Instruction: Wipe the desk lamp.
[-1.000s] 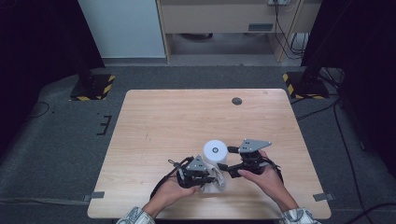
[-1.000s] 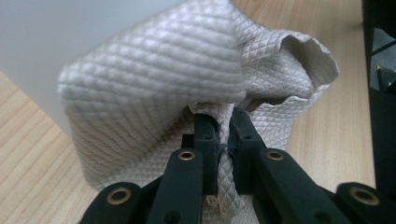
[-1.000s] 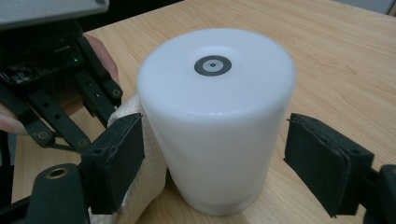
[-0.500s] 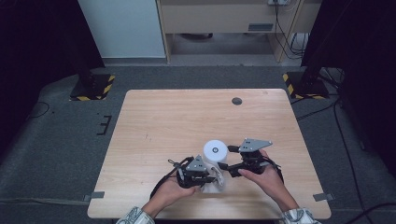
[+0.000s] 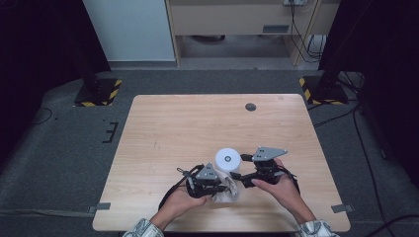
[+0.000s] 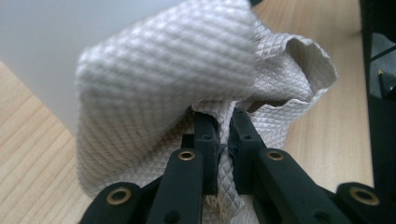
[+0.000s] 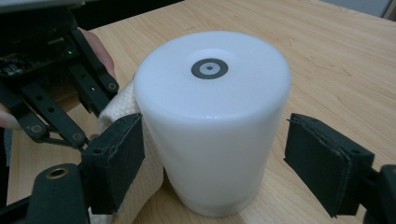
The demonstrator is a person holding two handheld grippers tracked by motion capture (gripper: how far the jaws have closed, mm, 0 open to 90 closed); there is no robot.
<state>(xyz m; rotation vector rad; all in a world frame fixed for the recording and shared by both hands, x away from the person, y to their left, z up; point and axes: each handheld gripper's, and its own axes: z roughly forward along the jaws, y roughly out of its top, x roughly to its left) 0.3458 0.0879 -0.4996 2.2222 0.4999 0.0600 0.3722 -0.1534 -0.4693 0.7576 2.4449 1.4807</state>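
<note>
A white upside-down cup-shaped cylinder (image 5: pixel 228 159) with a dark ring on its top stands near the table's front edge. In the right gripper view the cylinder (image 7: pixel 215 121) stands between the jaws of my right gripper (image 7: pixel 219 161). The left pad (image 7: pixel 116 158) is close against its side, while the right pad (image 7: pixel 327 163) stands clear with a gap. My left gripper (image 6: pixel 224 135) is shut on a bunched white quilted cloth (image 6: pixel 177 74), which lies against the cylinder's base. In the high view, the left gripper (image 5: pixel 225 188) and cloth (image 5: pixel 230 195) sit just in front of the cylinder, the right gripper (image 5: pixel 237 176) beside it.
The wooden table (image 5: pixel 197 123) has a dark round grommet (image 5: pixel 250 106) at the back right. Yellow-and-black striped stand bases (image 5: pixel 99 93) (image 5: pixel 321 89) sit on the grey floor beyond the far corners. A cabinet stands at the back.
</note>
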